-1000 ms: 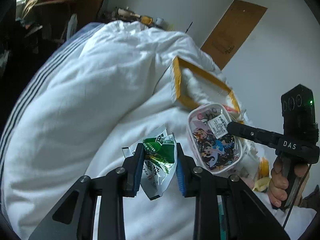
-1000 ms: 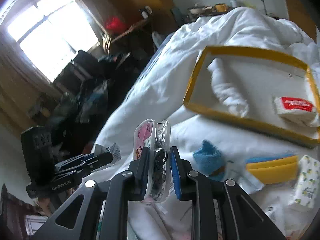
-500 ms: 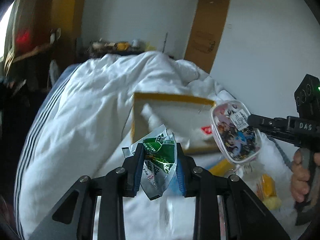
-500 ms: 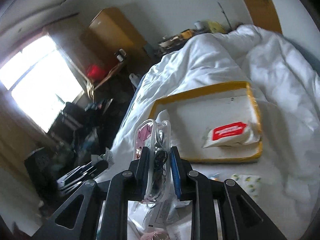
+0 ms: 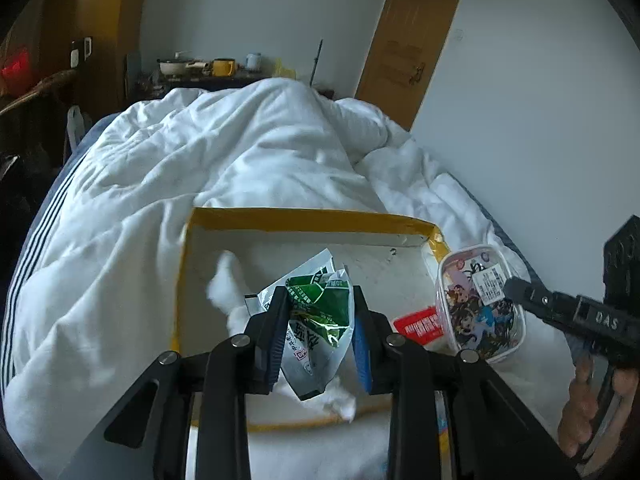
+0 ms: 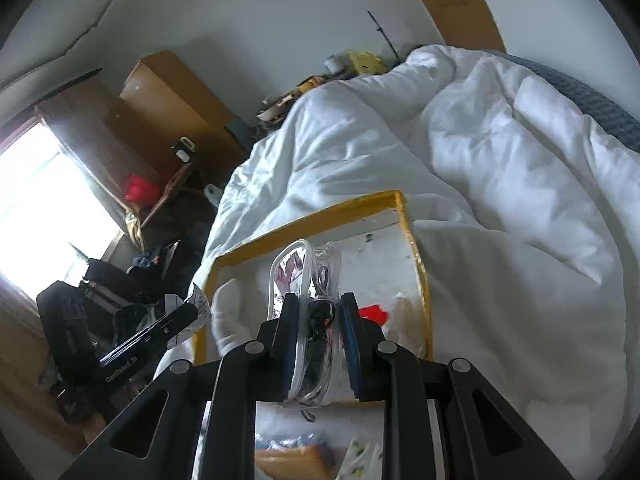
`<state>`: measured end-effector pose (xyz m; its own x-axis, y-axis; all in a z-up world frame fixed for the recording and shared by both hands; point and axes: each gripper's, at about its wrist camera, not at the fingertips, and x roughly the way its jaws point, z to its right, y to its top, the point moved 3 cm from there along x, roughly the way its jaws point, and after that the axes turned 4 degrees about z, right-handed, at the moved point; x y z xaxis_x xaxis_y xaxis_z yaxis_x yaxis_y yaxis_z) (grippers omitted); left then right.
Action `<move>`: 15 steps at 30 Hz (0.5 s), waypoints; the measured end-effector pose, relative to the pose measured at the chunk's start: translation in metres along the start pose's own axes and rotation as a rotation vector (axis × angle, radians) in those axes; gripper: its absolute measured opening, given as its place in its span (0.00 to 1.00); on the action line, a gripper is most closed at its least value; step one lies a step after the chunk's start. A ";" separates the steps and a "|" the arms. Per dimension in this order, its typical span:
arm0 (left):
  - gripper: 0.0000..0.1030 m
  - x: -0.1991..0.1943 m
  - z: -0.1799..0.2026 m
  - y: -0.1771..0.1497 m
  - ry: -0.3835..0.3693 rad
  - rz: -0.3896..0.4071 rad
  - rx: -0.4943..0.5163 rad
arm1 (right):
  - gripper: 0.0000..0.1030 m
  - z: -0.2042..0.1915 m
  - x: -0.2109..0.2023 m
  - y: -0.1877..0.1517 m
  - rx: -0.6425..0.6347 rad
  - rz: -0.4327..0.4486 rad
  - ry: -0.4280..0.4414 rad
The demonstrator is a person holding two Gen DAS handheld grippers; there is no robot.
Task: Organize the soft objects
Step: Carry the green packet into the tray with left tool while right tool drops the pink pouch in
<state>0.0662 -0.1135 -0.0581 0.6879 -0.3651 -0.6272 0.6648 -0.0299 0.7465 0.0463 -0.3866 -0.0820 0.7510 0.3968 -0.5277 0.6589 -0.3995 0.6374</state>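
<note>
My left gripper point(image 5: 320, 312) is shut on a crumpled green and silver snack packet point(image 5: 320, 320), held over the near part of a shallow white tray with a yellow rim point(image 5: 304, 216) on the bed. My right gripper point(image 6: 320, 312) is shut on a clear zip pouch point(image 6: 308, 280) with cartoon prints; the same pouch point(image 5: 476, 304) hangs at the tray's right corner in the left wrist view. Inside the tray lie a white sock point(image 5: 228, 280) and a red-labelled tissue pack point(image 5: 418, 322). The left gripper with the packet point(image 6: 192, 304) shows at the tray's left edge in the right wrist view.
A rumpled white duvet point(image 5: 240, 152) covers the bed around the tray. A wooden board point(image 5: 408, 44) leans on the wall behind. Cluttered furniture and a bright window point(image 6: 36, 216) lie to the left. Small packs point(image 6: 356, 456) lie on the bed near my right gripper.
Both grippers swung toward the tray with their loads still held. The tray went from off to one side to directly ahead in both views, and the views have rolled more upright.
</note>
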 end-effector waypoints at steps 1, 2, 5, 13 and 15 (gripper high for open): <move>0.28 0.007 0.002 0.001 0.007 0.000 -0.011 | 0.22 0.002 0.003 0.001 0.008 0.000 0.009; 0.28 0.012 0.002 0.001 0.000 -0.008 -0.027 | 0.22 0.003 0.007 0.001 0.010 -0.002 0.018; 0.28 0.026 0.010 -0.005 -0.026 -0.042 -0.054 | 0.22 0.010 0.016 0.003 0.018 -0.006 0.006; 0.28 0.051 0.036 -0.028 -0.028 -0.134 -0.012 | 0.24 0.023 0.032 -0.005 0.033 -0.030 0.015; 0.28 0.056 0.040 -0.035 -0.019 -0.154 0.003 | 0.25 0.027 0.033 -0.007 0.070 -0.027 0.023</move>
<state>0.0696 -0.1697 -0.1106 0.5720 -0.3733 -0.7304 0.7612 -0.0901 0.6422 0.0680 -0.3934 -0.1190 0.7320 0.4269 -0.5310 0.6812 -0.4443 0.5819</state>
